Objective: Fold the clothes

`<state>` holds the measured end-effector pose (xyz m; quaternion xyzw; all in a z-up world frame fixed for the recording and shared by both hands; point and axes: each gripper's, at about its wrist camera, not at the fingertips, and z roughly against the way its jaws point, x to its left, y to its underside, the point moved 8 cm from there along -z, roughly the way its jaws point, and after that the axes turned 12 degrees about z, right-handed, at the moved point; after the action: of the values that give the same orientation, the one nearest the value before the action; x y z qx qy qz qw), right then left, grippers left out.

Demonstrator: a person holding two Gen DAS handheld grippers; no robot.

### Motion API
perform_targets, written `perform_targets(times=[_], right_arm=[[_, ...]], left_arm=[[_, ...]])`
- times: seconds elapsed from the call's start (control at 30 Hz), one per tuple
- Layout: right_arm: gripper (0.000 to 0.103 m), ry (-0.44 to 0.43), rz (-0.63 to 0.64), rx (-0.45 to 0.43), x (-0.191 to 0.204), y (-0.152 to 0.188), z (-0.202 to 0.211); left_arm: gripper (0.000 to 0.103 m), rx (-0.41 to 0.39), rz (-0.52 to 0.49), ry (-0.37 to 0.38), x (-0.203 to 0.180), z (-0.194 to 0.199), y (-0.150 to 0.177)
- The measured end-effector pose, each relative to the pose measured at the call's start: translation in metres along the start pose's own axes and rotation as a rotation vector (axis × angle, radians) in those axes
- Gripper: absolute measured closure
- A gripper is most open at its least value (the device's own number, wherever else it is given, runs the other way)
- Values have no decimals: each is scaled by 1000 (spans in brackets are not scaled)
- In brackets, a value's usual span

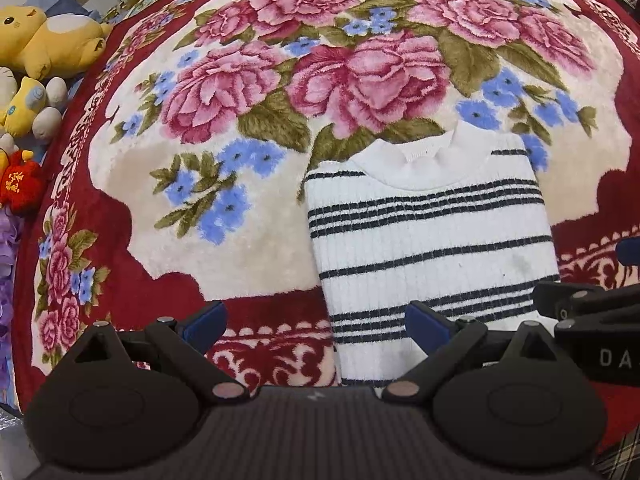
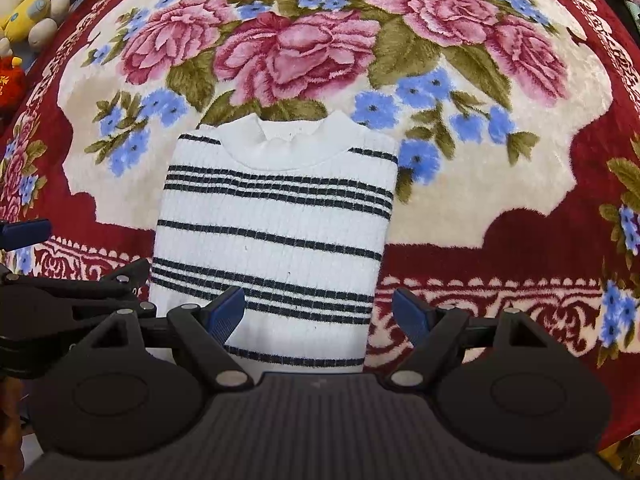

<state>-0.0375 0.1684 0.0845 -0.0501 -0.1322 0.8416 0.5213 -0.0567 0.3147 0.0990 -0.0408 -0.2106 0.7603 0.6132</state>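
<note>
A white knit sweater [image 1: 428, 240] with dark stripes lies folded into a neat rectangle on the floral blanket [image 1: 240, 240], collar at the far end. My left gripper [image 1: 316, 326] stands open above the sweater's near left corner, its right pad over the knit and its left pad over the blanket. In the right wrist view the same sweater [image 2: 276, 228] lies ahead. My right gripper [image 2: 318, 316] is open over its near right corner, nothing between the blue pads [image 2: 228, 312]. Neither gripper holds any cloth.
Yellow and white plush toys [image 1: 44, 48] and a red one [image 1: 18, 184] lie off the blanket's left edge. The other gripper's black body [image 1: 592, 332] shows at the right of the left wrist view, and likewise at the left [image 2: 60, 304] of the right wrist view.
</note>
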Motion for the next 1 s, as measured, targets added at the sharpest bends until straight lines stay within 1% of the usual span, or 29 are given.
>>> perform_targets(times=[0.63,1.0], right_arm=[[22,-11,-3,-11,0,-3,0],[22,-13,1,-15,0,-2,1]], left_arm=[[5,-32,-2,-13,0,0,-2],[5,-75,-1,-27,2,4,-6]])
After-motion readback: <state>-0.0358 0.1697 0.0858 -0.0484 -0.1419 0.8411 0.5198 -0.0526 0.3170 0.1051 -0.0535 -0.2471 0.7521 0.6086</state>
